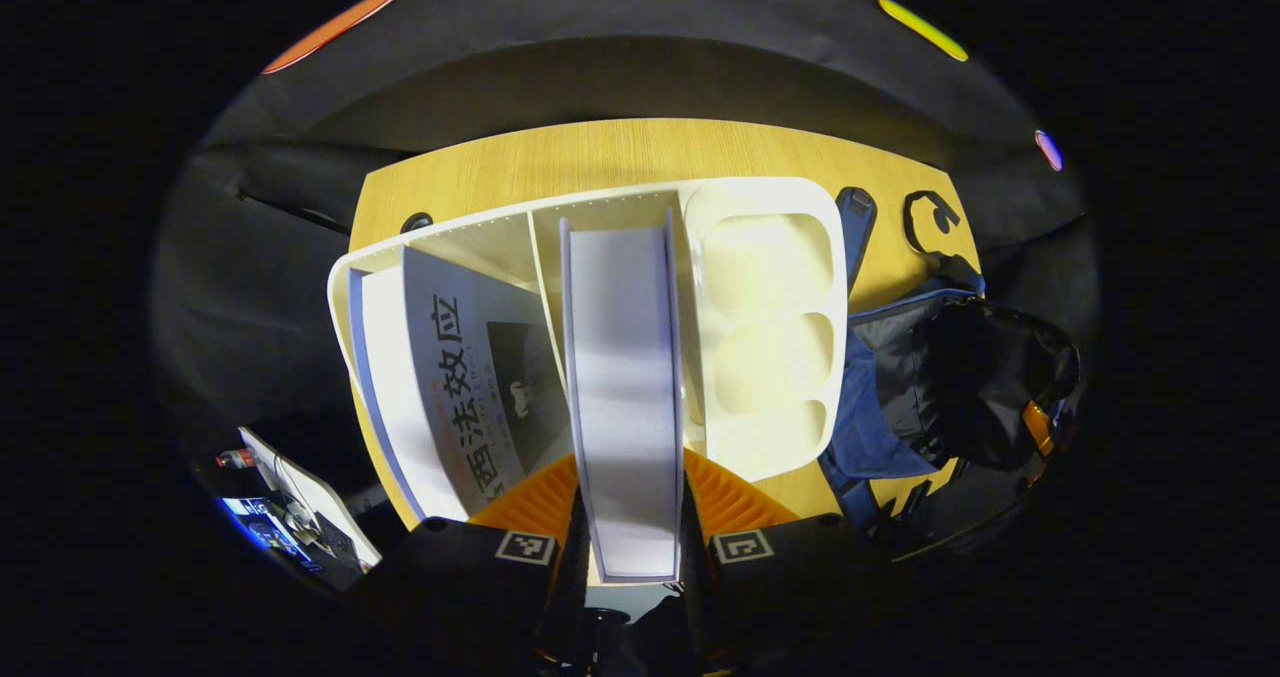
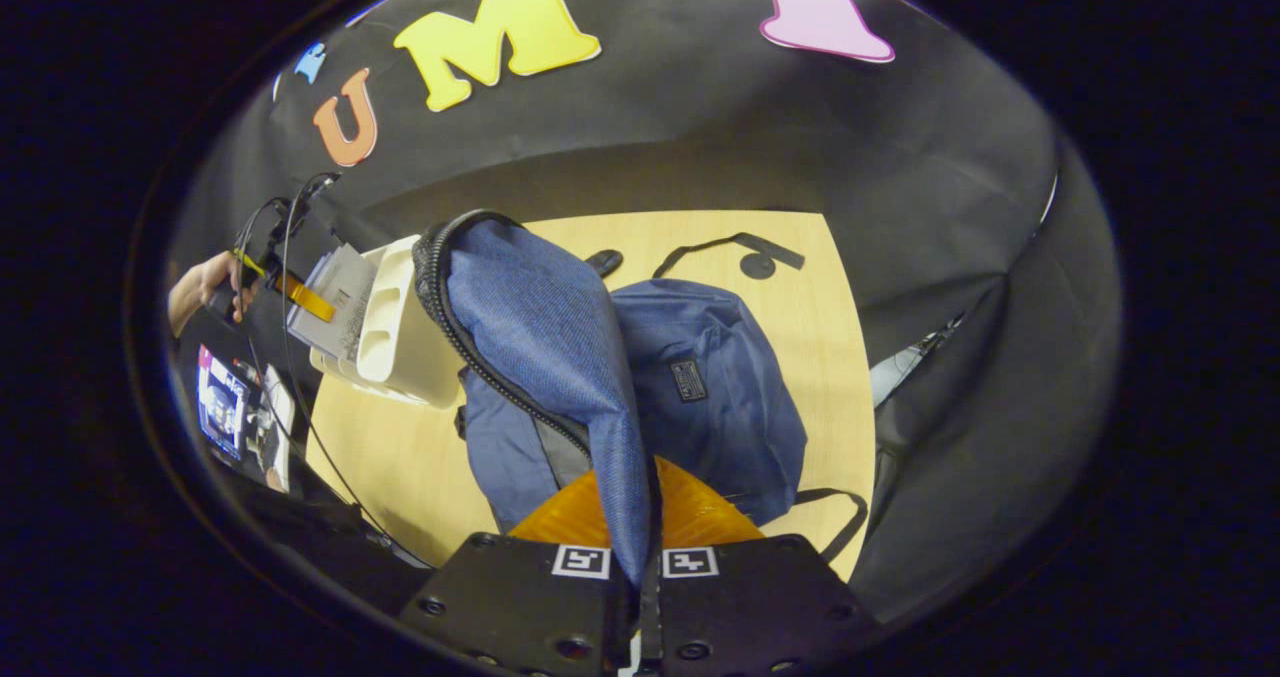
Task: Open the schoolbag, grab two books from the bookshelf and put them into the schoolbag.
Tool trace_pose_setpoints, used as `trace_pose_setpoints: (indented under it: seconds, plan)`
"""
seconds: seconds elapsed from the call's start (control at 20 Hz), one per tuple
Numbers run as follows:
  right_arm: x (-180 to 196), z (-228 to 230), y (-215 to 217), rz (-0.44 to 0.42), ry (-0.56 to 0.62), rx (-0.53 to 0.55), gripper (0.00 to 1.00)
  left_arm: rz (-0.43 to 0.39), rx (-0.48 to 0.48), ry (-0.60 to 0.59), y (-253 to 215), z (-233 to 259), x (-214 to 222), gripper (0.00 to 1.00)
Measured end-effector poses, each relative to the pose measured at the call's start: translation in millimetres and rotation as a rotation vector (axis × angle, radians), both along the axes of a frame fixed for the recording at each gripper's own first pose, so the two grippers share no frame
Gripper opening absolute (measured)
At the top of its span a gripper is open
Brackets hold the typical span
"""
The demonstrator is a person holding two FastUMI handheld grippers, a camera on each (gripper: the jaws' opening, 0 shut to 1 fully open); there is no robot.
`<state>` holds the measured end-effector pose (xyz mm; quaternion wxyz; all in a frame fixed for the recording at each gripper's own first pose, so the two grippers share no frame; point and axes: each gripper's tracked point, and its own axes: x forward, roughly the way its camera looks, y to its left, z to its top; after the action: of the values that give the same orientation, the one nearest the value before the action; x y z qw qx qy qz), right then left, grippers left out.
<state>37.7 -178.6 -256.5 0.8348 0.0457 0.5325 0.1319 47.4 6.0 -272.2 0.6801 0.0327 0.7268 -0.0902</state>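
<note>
Book (image 1: 625, 397) apparently clamped between left tongs (image 1: 632, 547)

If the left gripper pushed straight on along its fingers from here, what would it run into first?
The left gripper is already shut on a white book standing in the white bookshelf. Going straight on would likely drive that book deeper, toward the shelf's inner wall behind it; depth there is hard to judge.

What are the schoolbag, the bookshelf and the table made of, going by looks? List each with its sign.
Schoolbag: woven blue fabric, matte; visible weave, soft folds, a zipper along the flap edge.
Bookshelf: likely moulded plastic, cream, smooth with slight sheen; rounded corners and cut-out side panel.
Table: wood or wood-look laminate, light, matte; fine straight grain lines.
</note>
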Motion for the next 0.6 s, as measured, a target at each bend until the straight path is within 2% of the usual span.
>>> trace_pose_setpoints:
  seconds: [0.2,0.25,0.35,0.45,0.5,0.6]
  plan:
    - [-1,1,5,0.004,-0.003,-0.011,0.05,-0.014,-0.024,-0.030,14,37,-16,0.39]
    - [-2,1,6,0.005,-0.005,-0.013,0.05,-0.019,-0.036,-0.035,18,49,-24,0.42]
    - [-2,0,8,0.006,-0.006,-0.017,0.05,-0.014,-0.063,-0.058,27,73,-39,0.37]
    - [-4,0,10,0.003,-0.005,-0.022,0.05,0.011,-0.112,-0.079,31,99,-54,0.36]
    - [-5,0,11,0.001,-0.005,-0.025,0.05,0.021,-0.142,-0.092,32,114,-61,0.39]
    - [-7,2,14,-0.004,-0.007,-0.028,0.05,0.065,-0.201,-0.138,32,143,-68,0.36]
